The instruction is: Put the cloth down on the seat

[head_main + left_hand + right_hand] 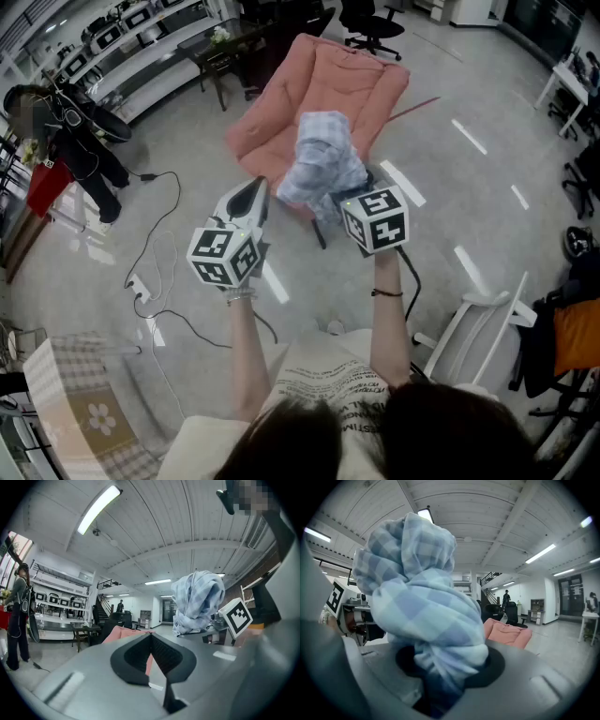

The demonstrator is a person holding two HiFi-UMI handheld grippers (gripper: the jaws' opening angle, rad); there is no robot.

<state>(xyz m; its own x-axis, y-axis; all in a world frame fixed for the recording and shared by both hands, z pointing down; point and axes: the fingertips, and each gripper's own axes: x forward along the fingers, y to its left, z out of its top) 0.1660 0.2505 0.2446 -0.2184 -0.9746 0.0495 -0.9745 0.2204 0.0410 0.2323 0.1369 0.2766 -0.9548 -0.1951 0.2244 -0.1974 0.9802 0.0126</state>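
Cloth [323,159] is squeezed in my right hand-held gripper [352,199] above the seat [352,75]; my left hand-held gripper [251,192] is closed, empty.

In the right gripper view the bunched cloth [422,597] fills the middle. It buries the jaw tips of the right gripper [440,667], which is clamped on it, and covers most of the pink chair [506,634]. In the head view the cloth hides the front edge of the seat [267,141]. The figure [506,597] by the far staircase [490,581] is too small to make out. The person's hair [375,436] is cut off by the bottom edge.
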